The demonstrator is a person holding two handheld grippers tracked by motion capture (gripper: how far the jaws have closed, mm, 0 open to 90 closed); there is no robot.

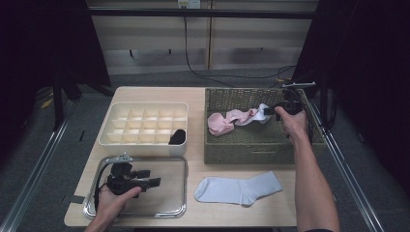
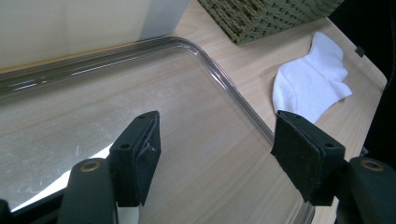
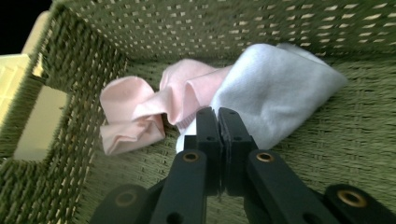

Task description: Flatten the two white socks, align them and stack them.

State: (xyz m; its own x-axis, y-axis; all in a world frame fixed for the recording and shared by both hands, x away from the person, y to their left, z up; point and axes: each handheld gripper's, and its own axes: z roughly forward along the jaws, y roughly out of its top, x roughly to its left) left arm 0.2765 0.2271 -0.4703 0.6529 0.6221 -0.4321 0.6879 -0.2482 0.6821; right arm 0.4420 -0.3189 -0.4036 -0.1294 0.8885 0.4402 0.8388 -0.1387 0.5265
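On my far left, my left gripper (image 1: 145, 178) hangs over the clear plastic tray with the rounded rim (image 1: 181, 166) at the near left corner of the pale wooden table (image 1: 196, 96); its jaws stand wide apart with nothing between them, and in the left gripper view I see bare tray bottom between the two black pads (image 2: 140, 151). Just behind the tray sits the cream plastic organiser box with its grid of small compartments (image 1: 145, 123), and a small dark rolled item (image 1: 177, 137) fills one compartment in its front row near the right end. Moving right along the near edge, a white sock (image 1: 238, 189) lies flat on the table, well apart from both grippers, its toe end towards the tray. Behind it stands the olive-green woven basket (image 1: 251, 152). Inside the basket, a crumpled pink sock (image 1: 227, 121) lies towards the left, touching a white sock with a pink cuff (image 1: 262, 112) on its right. My right gripper (image 1: 270, 111) reaches into the basket from the right side, and its jaws are pressed tight together on an edge of that white sock (image 3: 275, 88), where the white fabric meets the pink, with the pink sock (image 3: 140, 109) bunched just beside it against the basket wall (image 3: 70, 60).
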